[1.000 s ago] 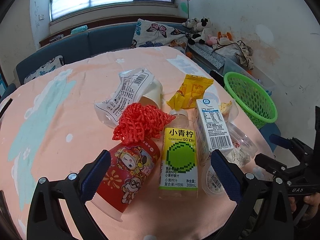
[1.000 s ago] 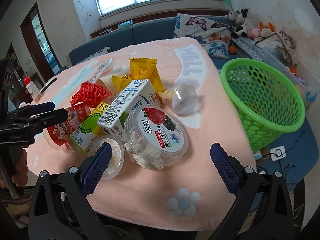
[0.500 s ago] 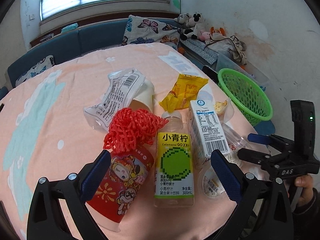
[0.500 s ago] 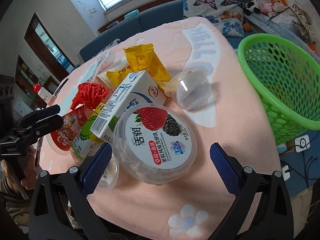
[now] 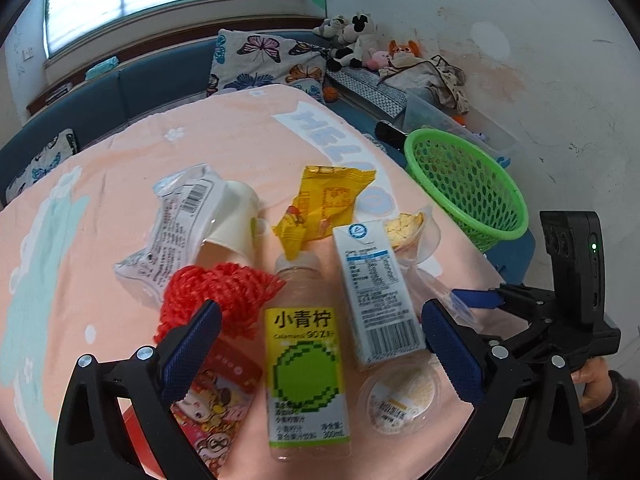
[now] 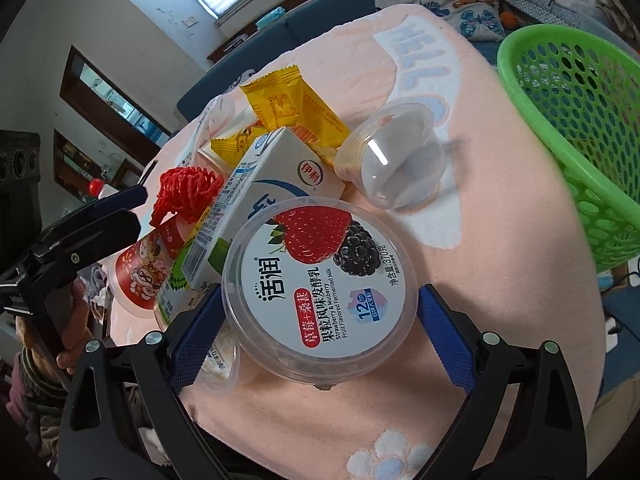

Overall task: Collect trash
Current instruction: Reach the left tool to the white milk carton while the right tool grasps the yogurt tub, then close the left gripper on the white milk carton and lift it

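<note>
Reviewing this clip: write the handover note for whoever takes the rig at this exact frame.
Left gripper: open, empty, straddling the lime juice bottle and milk carton.
Right gripper: open, jaws either side of the yogurt tub, not clamped.
Trash is piled on the pink tablecloth: red net, red cup, yellow wrappers, clear cups. Green basket sits off the table's right edge.
Done: nothing visibly binned. Left: everything, probably the tub first.

In the left wrist view, the juice bottle (image 5: 306, 364) lies centre; milk carton (image 5: 376, 292) at three o'clock, mesh basket (image 5: 464, 184) at two o'clock.
</note>
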`<state>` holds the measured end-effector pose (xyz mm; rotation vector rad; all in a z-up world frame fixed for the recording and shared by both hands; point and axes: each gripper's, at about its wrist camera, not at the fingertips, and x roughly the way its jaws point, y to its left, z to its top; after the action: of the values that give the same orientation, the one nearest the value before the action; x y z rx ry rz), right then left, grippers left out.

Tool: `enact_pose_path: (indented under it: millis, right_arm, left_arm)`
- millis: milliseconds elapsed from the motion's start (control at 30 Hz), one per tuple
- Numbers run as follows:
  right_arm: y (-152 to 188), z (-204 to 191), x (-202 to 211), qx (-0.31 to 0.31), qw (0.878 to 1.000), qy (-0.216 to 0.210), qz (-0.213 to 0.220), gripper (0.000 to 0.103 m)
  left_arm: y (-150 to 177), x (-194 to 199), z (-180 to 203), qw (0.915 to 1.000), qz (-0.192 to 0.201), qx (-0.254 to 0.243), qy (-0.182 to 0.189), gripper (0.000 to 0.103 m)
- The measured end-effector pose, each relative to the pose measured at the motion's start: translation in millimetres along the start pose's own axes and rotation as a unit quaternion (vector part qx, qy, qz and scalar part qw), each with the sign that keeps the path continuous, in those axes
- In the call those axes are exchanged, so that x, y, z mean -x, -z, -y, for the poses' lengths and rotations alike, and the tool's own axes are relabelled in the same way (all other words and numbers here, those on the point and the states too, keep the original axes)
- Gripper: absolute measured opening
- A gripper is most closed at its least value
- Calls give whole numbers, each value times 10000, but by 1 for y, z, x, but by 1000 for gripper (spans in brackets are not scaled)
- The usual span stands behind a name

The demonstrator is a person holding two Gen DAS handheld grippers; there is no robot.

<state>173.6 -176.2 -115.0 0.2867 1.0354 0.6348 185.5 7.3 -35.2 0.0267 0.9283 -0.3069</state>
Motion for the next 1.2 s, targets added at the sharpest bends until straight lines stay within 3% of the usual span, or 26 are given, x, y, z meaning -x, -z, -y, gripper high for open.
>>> enact_pose_path:
  millis: [567,633,1000,1200]
  right_arm:
    - [12,-4,30,317,9975,599,203,91]
    - [13,-2,34,323,9970,664,231,91]
    - [15,16,58,245,9940,989,394,91]
    - [13,20,65,225,9924,1115,463,91]
  left_arm:
    - [-21,-36,19,9975,-470,102,526,94]
    - [-21,-43,23,9970,-566,64,532,82]
    - [-21,-76,38,9942,-945,-175,476,68]
    - [-20,-91,50,9924,-1132,-390,279,54]
